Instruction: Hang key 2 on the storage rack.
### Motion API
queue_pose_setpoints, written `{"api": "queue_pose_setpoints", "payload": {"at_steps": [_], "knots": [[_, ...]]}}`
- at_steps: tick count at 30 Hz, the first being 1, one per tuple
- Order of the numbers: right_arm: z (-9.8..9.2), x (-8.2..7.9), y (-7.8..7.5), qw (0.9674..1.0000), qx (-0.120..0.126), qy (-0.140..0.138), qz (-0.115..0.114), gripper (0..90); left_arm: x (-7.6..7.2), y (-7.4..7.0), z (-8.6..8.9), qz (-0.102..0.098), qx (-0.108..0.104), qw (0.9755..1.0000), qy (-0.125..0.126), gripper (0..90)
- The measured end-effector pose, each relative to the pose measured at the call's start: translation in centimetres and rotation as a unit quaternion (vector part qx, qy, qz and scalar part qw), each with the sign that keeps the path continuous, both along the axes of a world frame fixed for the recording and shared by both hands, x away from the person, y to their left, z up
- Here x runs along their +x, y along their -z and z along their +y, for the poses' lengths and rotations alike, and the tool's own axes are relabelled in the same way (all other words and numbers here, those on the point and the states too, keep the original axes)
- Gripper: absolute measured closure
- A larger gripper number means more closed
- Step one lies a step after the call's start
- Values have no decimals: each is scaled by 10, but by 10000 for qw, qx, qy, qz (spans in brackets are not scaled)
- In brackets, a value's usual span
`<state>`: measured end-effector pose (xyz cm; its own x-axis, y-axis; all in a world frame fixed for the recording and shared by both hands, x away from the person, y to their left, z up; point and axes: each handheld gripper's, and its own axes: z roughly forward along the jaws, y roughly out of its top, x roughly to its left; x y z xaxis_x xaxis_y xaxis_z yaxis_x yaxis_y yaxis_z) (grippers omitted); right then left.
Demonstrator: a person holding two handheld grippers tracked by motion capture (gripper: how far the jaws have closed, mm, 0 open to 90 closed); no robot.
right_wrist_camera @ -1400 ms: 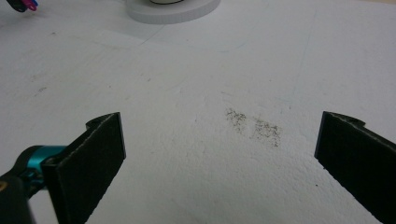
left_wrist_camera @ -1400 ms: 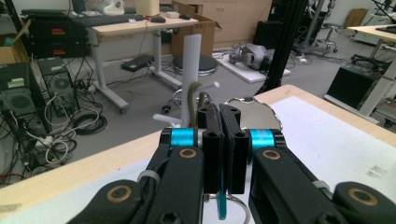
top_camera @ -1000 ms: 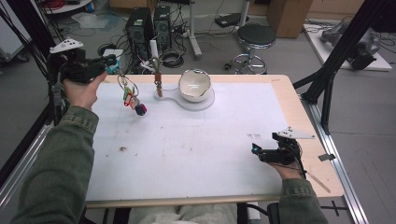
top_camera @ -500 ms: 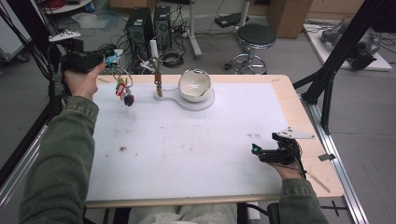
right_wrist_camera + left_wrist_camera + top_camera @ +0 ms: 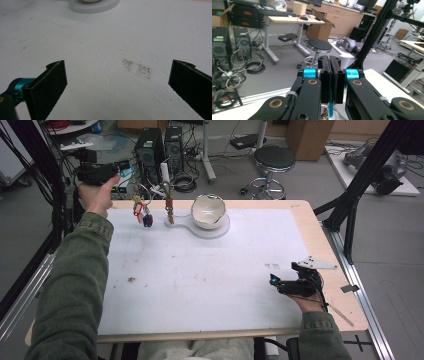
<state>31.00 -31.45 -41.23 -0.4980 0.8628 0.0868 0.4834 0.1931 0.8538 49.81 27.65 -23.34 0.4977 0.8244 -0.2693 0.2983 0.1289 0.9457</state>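
The bunch of keys with red, green and blue tags (image 5: 141, 211) hangs in the air above the far left corner of your desk (image 5: 200, 285), its ring end up toward your left gripper (image 5: 107, 171). Whether it hangs from those jaws you cannot tell from the high view. In the left gripper view the two black jaws are pressed together, pointing level out across the room toward a round black stool (image 5: 320, 46).

Just right of the keys a small post with a brown fob (image 5: 169, 205) stands on the narrow end of a white keyhole-shaped base (image 5: 214, 229), which also carries a white bowl (image 5: 208, 211).

Well apart, your right gripper (image 5: 276, 282) rests at the near right of the desk, jaws spread wide over bare white surface with a grey smudge (image 5: 137, 68) between them.
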Motion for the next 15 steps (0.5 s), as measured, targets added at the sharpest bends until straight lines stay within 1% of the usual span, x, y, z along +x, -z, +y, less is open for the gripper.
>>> {"api": "queue_pose_setpoints", "payload": {"at_steps": [2,4,8,9,11,15], "knots": [[0,0,0,10000,-16,-8,-5,10,3,2,-3,48,40,10000,22,877],[0,0,1,10000,-38,-10,6,10,6,4,-4,108,87,9999,-33,877],[0,0,2,10000,-41,-24,0,10,15,4,-6,175,134,9997,-47,877],[0,0,2,10000,-32,-20,22,10,17,4,-7,167,132,9998,-46,877],[0,0,2,10000,-63,-23,26,10,21,6,-8,149,56,9999,-21,877],[1,0,2,10000,-67,-16,36,10,28,12,-7,210,-14,9998,-24,877]]}}
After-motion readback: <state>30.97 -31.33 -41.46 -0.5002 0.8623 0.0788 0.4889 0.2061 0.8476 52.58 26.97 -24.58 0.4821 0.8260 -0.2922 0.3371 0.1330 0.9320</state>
